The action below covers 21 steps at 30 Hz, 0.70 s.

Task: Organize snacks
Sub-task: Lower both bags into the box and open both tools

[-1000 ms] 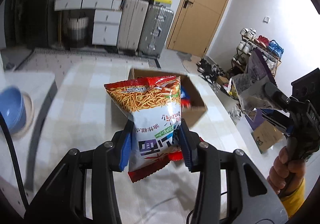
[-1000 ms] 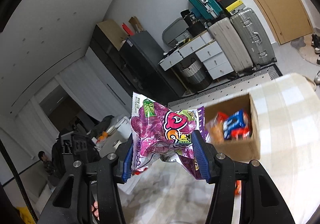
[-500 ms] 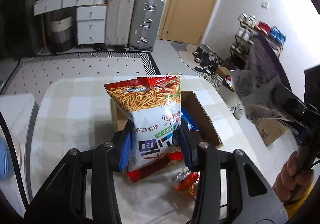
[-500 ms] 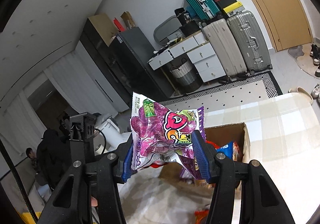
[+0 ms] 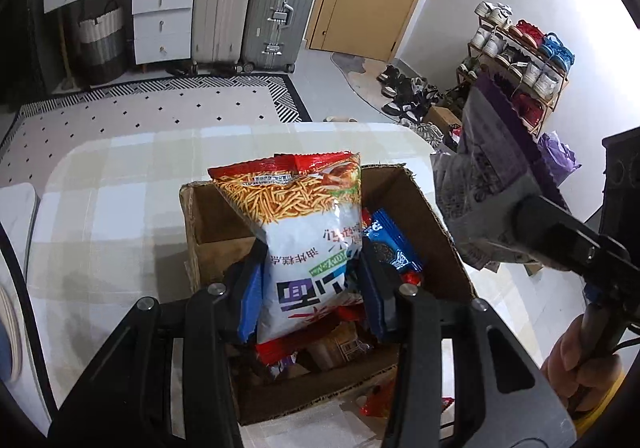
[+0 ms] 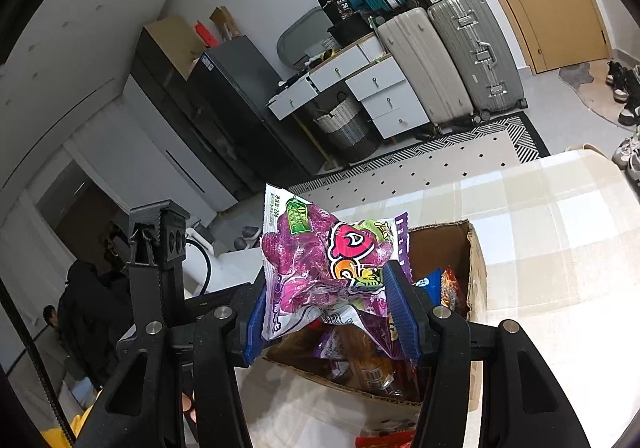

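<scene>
1. The left gripper (image 5: 310, 290) has its blue pads pinched on the lower half of a red-and-white bag of fried sticks (image 5: 298, 232), which stands up between the fingers. It hangs right over the open cardboard box (image 5: 420, 204) but has not gone in yet.

2. The right gripper (image 6: 332, 312) is squeezing a crumpled purple candy bag (image 6: 320, 268) the same way, pads pressing both sides. It is held just above the near edge of the box, on the side away from the left gripper. The left wrist view shows the pale back of this bag, with a person's hand (image 5: 576, 364) on the handle.

3. The box sits on a table with a pale checked cloth (image 5: 112, 216). It already holds a fair pile: a blue cookie packet (image 5: 390, 244), red wrappers and some brownish packs lower down. I cannot tell those apart clearly.

4. A couple of red wrappers (image 5: 376, 400) lie on the cloth just outside the box's near wall, not yet put away.

5. My read is that the job is well along but not done. Several snacks are boxed, two are about to be dropped in, and the loose ones beside the box are left.

6. Nothing else on the table that I can see serves as a container.
</scene>
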### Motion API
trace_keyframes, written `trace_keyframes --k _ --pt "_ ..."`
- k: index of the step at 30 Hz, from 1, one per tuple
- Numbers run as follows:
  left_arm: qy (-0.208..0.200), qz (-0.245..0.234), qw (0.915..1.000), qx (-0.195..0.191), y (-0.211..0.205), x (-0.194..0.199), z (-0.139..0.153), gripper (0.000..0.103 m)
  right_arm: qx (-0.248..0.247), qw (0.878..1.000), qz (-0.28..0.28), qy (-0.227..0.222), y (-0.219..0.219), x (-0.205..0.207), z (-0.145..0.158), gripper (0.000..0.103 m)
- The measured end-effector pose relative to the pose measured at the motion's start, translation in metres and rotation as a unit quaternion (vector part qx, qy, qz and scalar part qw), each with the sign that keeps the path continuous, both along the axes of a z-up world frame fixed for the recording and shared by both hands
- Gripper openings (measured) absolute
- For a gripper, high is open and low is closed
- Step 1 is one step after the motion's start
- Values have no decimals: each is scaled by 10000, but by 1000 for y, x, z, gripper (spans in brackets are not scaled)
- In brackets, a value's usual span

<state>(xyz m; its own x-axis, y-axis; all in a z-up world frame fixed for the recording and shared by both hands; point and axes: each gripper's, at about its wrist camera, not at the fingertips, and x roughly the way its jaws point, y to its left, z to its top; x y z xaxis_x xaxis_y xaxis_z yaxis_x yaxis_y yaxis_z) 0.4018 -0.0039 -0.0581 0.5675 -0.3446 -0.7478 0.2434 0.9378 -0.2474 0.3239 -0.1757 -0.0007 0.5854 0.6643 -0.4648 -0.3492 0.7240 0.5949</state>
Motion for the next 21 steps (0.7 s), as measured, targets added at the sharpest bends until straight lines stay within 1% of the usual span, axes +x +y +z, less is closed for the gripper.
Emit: trace_keyframes --k 2,7,11,15,20,21 --pt "20 -8 10000 -25 1 5 -7 40 3 10000 16 31 0 0 -4 54" --pt "33 -93 9999 29 -2 8 -12 40 -45 9999 23 117 4 3 -13 54" --pt "74 -143 9999 15 -4 8 -13 41 -162 9995 -61 245 7 6 -20 54" --pt "125 -249 9996 63 -5 6 -17 42 -334 9991 -92 260 9 8 -25 54" --pt "350 -332 9988 -119 0 15 -33 42 -532 9982 -63 259 16 10 -28 54" --pt "371 -346 9987 -109 1 16 -36 42 -582 9980 -56 242 17 10 -29 54"
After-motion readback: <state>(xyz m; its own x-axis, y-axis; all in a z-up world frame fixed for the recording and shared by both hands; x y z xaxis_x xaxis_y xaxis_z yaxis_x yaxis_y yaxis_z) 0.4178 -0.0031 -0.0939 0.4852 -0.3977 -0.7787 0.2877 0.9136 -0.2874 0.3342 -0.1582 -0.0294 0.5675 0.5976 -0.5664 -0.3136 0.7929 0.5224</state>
